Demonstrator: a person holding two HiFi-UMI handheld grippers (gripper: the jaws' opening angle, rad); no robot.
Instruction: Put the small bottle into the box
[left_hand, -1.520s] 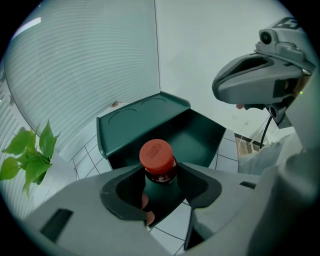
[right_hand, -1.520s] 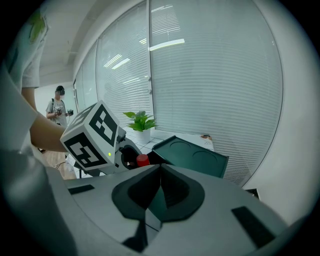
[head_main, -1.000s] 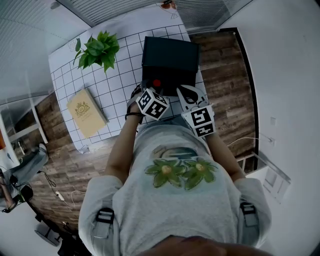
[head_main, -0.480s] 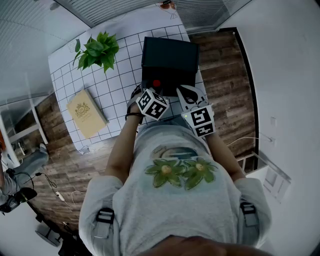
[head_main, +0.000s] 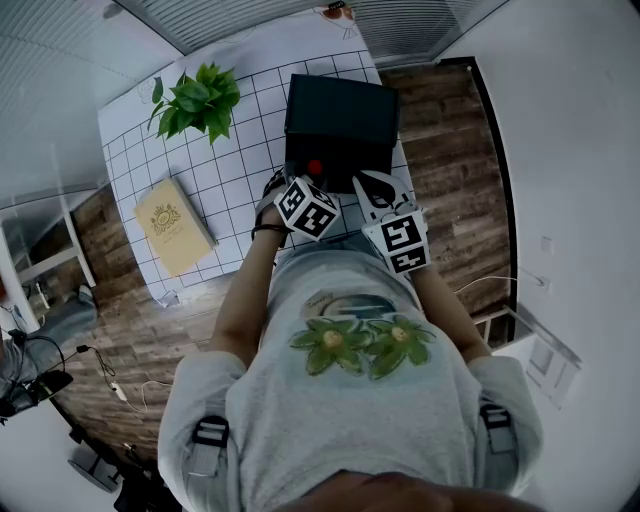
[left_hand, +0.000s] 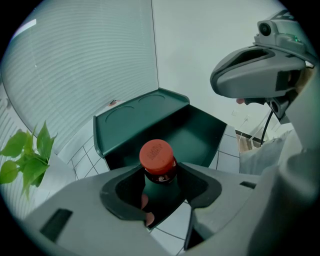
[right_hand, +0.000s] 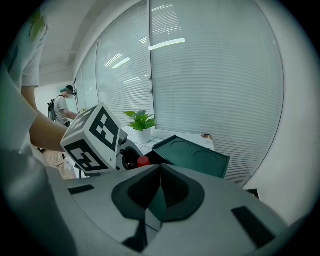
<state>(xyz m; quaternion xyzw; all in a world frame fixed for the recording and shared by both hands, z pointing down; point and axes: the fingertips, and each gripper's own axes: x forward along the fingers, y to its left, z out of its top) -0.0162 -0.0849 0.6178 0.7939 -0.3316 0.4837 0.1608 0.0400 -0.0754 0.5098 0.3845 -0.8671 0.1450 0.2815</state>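
The small dark bottle with a round red cap (left_hand: 157, 159) sits in the left claw (left_hand: 160, 169). The claw's two grey jaws squeeze the bottle from both sides, just under the cap. The bottle stands straight up. Its long way runs up and down, and its cap points up.

The bottle is at the near edge of the dark green box (head_main: 340, 120). The open inside of the box is right behind it. I cannot tell if the bottle is already over the box or just in front of it. The box lid (left_hand: 137, 117) stands open on the far side and leans back, so the top of the box is wide open.

The right claw (right_hand: 160, 172) is just beside the left one, on the near right. Its jaws are pressed together and hold nothing.

The box sits on a white table with thin dark lines in squares (head_main: 235, 165). It is close to the table's right edge, and past that edge is the wood floor (head_main: 450, 150). To the left of the box, bare squares of table show. A green leafy plant (head_main: 195, 98) stands at the far left. A flat yellow book (head_main: 175, 225) lies near the left front edge, well apart from the box.

There is one bottle, one box, one plant and one book. There are two claws.
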